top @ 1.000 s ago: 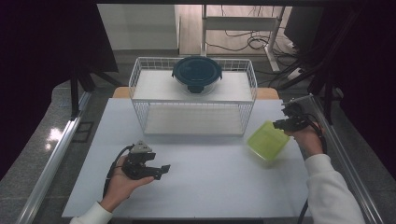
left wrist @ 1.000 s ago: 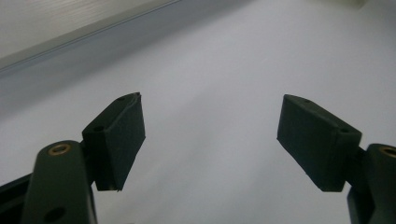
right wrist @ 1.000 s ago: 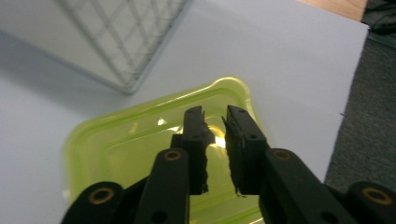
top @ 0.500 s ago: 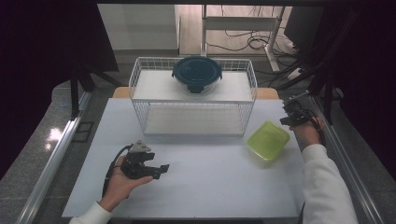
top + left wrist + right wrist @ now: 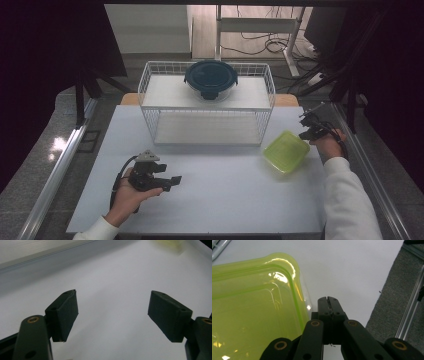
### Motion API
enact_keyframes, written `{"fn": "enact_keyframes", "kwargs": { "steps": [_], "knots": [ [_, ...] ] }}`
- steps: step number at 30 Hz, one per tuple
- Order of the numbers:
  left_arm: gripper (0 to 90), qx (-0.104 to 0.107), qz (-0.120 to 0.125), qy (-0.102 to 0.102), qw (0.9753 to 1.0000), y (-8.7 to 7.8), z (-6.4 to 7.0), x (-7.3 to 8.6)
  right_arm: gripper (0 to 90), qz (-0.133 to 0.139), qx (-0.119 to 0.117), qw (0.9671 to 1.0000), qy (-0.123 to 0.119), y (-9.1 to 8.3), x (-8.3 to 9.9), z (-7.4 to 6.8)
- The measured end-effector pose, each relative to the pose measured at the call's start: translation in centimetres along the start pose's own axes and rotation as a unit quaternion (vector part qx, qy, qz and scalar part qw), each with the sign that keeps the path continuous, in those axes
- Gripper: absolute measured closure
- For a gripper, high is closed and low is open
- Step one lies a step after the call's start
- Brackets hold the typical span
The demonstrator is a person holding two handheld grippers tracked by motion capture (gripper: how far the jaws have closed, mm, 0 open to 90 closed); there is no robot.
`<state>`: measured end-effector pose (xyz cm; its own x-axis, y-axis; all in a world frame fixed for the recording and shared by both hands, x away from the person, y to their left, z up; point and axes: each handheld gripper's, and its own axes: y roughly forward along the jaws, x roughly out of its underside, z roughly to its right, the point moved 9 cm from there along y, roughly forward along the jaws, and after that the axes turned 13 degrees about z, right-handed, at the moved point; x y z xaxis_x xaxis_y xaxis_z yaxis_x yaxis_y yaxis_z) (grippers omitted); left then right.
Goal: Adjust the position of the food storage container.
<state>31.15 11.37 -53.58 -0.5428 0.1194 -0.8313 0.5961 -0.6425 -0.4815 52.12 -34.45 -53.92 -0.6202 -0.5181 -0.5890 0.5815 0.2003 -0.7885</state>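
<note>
High view: white table (image 5: 225, 200) with a white wire rack (image 5: 207, 102) at the far side. A round dark-lidded container (image 5: 210, 79) sits on the rack's upper shelf.

Green container (image 5: 286, 151) now lies flat on the table at the right, just off the rack's near right corner. One second ago it was tilted up at the right gripper; half a second ago it was already down on the table, and it has not shifted since.

Right gripper (image 5: 306, 125) is at the table's right edge, just beyond the green container's far right side and apart from it. In the right gripper view its jaws are pressed together with nothing between them, above bare table, the green container (image 5: 254, 307) just beside them on the left. Since the earlier frames the right hand (image 5: 330, 142) has drawn back a little toward the table edge.

Left gripper (image 5: 169, 180) is held in the left hand (image 5: 127, 197) over the near left part of the table, unchanged from both earlier frames. Left gripper view: jaws spread wide, nothing between them, bare white table (image 5: 112, 285) below, a corner of the green container (image 5: 172, 243) at the top edge.
</note>
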Motion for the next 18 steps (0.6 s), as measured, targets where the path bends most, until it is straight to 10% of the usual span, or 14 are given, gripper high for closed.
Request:
{"fn": "enact_keyframes", "kwargs": {
  "steps": [18],
  "knots": [
    [23.9,0.006,-0.006,-0.001,1.0,0.1,0.2,0.2,89.0,0.009,-0.065,0.9974,-0.029,-1.6,1.0,-5.9]
  ]
}}
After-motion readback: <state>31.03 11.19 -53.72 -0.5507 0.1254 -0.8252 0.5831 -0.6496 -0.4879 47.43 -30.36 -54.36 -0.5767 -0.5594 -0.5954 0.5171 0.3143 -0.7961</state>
